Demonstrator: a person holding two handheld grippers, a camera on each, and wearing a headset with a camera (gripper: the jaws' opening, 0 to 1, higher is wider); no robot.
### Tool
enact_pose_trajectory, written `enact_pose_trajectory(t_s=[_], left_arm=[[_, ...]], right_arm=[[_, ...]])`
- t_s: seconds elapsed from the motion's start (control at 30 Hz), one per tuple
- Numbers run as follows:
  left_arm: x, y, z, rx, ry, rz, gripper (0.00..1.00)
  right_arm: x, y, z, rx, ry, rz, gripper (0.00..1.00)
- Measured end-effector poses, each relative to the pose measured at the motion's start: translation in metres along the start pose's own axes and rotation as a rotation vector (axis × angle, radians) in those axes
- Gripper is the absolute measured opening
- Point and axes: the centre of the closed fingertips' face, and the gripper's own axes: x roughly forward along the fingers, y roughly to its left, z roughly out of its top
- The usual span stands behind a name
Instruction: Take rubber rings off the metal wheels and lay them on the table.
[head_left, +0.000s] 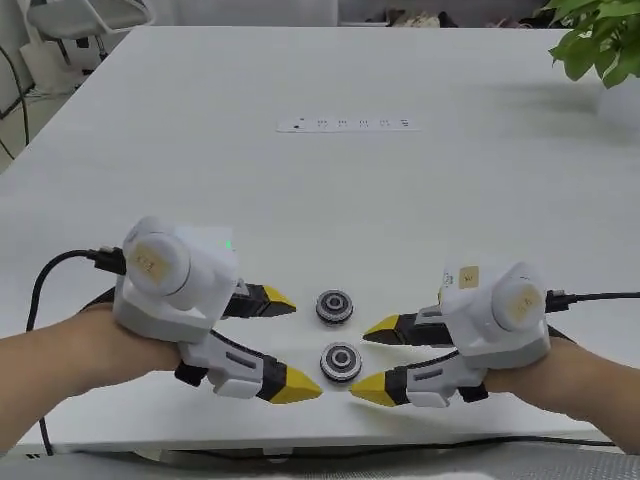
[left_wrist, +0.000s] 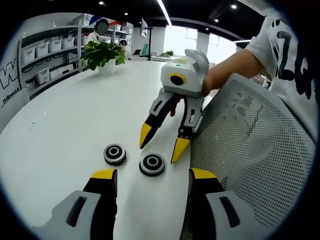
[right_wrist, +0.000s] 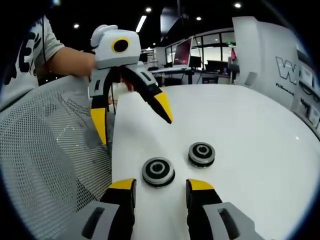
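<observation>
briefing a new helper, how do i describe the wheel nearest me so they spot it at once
On the white table, find the near edge, where the white, yellow-tipped left tongs and right tongs face each other, both open. Between them lie two small round metal wheels ringed in black rubber: yours is the nearer wheel, by the table edge; the farther wheel lies deeper in.

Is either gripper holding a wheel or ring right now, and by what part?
Nothing is held. The left gripper and right gripper are both open, either side of the near wheel and far wheel lying on the table.
</observation>
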Motion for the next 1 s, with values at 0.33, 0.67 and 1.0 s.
enact_pose_trajectory(t_s=[0.33, 0.67, 1.0], left_arm=[[0.014, -0.004, -0.002, 0.012, 0.023, -0.025, 0.46], [0.025, -0.008, -0.002, 0.004, 0.033, -0.037, 0.36], [0.034, -0.008, -0.002, 0.017, 0.044, -0.033, 0.25]], right_arm=[[0.003, 0.003, -0.001, 0.015, -0.004, 0.019, 0.32], [0.004, 0.004, -0.003, 0.02, -0.004, 0.025, 0.28], [0.003, 0.004, -0.001, 0.032, -0.013, 0.026, 0.26]])
